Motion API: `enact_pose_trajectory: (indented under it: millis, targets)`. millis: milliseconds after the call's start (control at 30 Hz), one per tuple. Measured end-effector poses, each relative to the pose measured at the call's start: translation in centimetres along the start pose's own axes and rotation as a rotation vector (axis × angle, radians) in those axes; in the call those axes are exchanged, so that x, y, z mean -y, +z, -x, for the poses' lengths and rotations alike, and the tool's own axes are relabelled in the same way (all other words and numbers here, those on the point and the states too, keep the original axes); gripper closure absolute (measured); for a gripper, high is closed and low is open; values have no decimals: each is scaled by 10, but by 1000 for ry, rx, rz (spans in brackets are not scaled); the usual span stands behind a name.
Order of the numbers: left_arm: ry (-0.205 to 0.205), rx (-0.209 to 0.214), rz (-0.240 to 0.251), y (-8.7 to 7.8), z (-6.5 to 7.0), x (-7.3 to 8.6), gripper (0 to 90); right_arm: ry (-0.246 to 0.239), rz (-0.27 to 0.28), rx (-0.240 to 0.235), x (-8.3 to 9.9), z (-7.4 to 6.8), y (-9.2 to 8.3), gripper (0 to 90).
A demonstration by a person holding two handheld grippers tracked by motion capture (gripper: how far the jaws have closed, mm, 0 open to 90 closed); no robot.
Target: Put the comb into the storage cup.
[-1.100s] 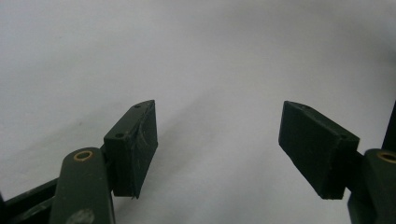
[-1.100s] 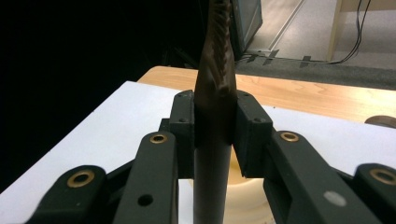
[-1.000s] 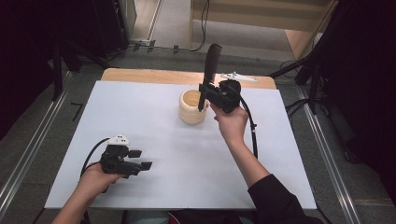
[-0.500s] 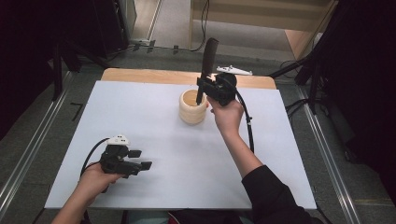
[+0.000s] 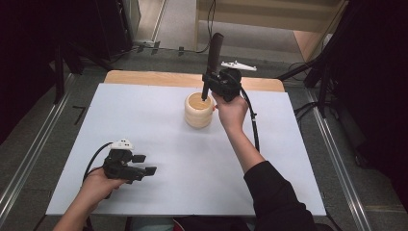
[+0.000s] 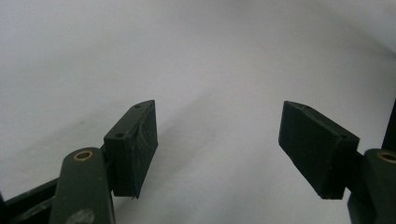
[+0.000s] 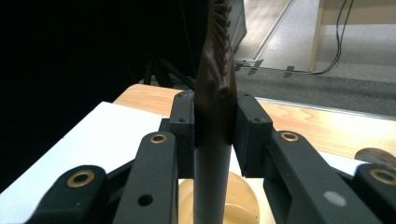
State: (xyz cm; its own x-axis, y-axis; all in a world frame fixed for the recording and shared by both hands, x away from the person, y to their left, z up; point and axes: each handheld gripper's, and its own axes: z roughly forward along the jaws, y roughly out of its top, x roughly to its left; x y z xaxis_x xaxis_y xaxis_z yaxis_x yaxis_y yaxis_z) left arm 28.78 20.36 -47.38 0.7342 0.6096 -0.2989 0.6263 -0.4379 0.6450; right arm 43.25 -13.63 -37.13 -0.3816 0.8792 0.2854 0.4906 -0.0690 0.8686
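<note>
A pale wooden cup [image 5: 197, 115] stands on the white sheet [image 5: 159, 130], a little behind its middle. My right gripper [image 5: 209, 79] is shut on a long dark brown utensil [image 5: 214, 55] and holds it nearly upright. The utensil's lower end sits at the cup's mouth. In the right gripper view the pads press on the utensil [image 7: 215, 93] from both sides, its toothed top rises above them, and the cup [image 7: 238, 196] lies right below. My left gripper [image 5: 144, 164] rests low at the front left, open, with only the sheet between its pads [image 6: 135, 144].
The bare wooden table edge [image 5: 144, 77] runs along the back of the sheet. Metal rails [image 5: 33, 149] flank the table on both sides. Floor cables [image 5: 210, 19] and dark stands lie beyond the far edge.
My right hand has moved a little toward the far side with the utensil, which now stands straighter, its lower end at the cup's mouth. The left hand has kept still.
</note>
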Motion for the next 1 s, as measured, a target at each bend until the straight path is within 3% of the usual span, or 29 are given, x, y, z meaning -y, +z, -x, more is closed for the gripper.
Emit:
enact_pose_trajectory:
  millis: [1000]
  targets:
    - [1, 6, -3, 1, 0, 0, 291, -5, -50, 29, 24, 6, 29, 697]
